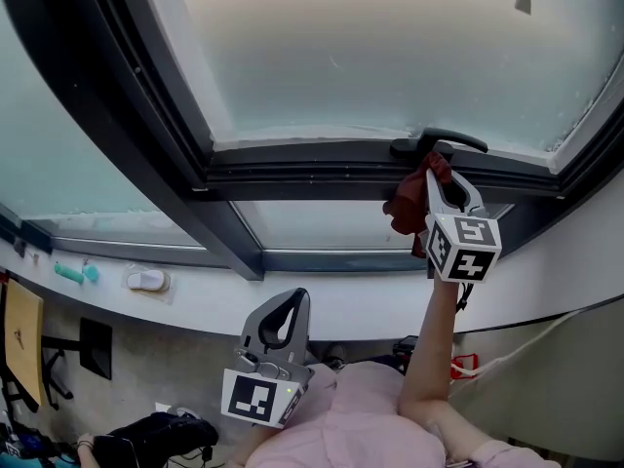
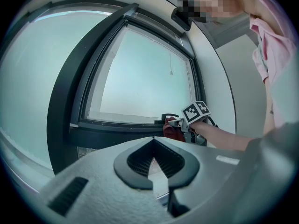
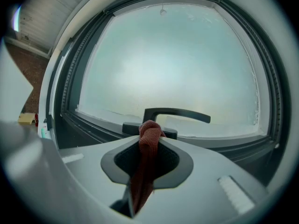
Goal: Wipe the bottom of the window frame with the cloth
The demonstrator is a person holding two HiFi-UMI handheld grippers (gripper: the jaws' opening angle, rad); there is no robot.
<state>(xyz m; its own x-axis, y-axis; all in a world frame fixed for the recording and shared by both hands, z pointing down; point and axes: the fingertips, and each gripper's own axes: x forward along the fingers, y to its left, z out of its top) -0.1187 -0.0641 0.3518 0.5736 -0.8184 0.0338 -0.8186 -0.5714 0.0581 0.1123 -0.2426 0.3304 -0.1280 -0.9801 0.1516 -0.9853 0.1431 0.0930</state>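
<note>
A dark window frame [image 1: 322,169] runs across the head view, its bottom rail [image 3: 93,125] below frosted glass. A black handle [image 1: 439,144] sits on that rail and also shows in the right gripper view [image 3: 175,115]. My right gripper [image 1: 436,172] is raised to the rail just under the handle, shut on a red cloth [image 1: 405,210]. The cloth [image 3: 148,143] bunches out between its jaws and its tip is at the handle's base. My left gripper [image 1: 295,298] hangs low near my chest, shut and empty [image 2: 153,141]. From there the right gripper [image 2: 181,123] and cloth [image 2: 173,130] are seen at the rail.
A white sill [image 1: 322,305] curves under the window, carrying a teal object [image 1: 76,272] and a small white object [image 1: 146,281] at its left. A lower pane [image 1: 322,224] lies under the rail. Dark items [image 1: 146,437] lie on the floor, and a cable [image 1: 526,344] hangs at right.
</note>
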